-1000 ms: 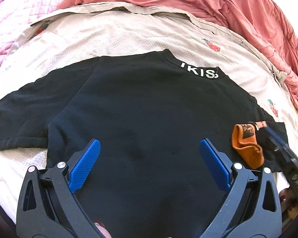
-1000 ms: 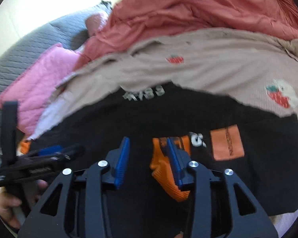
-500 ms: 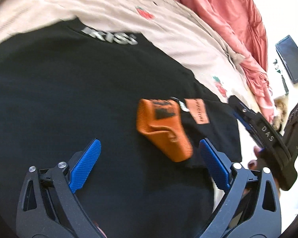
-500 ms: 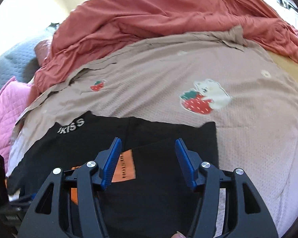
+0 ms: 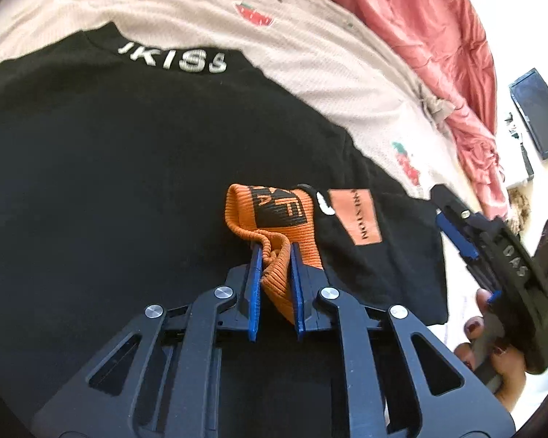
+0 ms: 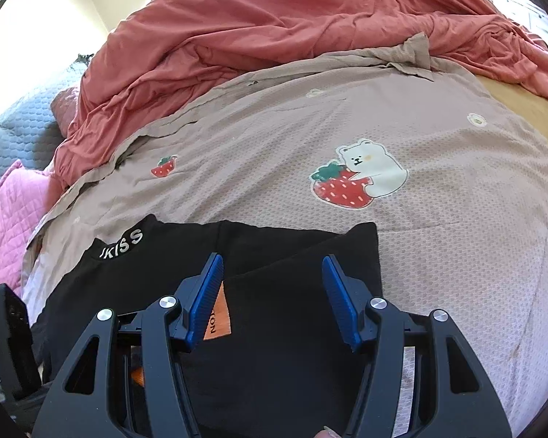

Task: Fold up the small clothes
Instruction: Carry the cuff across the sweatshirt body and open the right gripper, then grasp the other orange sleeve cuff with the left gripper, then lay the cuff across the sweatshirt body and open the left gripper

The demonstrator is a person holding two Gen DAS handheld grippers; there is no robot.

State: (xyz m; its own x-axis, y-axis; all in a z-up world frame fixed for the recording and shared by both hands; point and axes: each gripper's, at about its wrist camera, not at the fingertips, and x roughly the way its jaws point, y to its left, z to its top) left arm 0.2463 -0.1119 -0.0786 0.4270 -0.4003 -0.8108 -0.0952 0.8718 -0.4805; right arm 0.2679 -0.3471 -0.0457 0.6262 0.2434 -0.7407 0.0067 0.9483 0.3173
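Left hand-held gripper [image 5: 274, 255] clamped on orange ribbed cuff [image 5: 274, 219].

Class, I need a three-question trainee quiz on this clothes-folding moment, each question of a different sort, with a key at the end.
1. True or false: the left gripper is shut on the orange cuff.
2. Multiple choice: the right gripper is A) shut on the cuff, B) open above the black top, C) shut on the red blanket.
3. Fill in: the bedsheet shows a bear hugging a ____.

Key: 1 true; 2 B; 3 strawberry.
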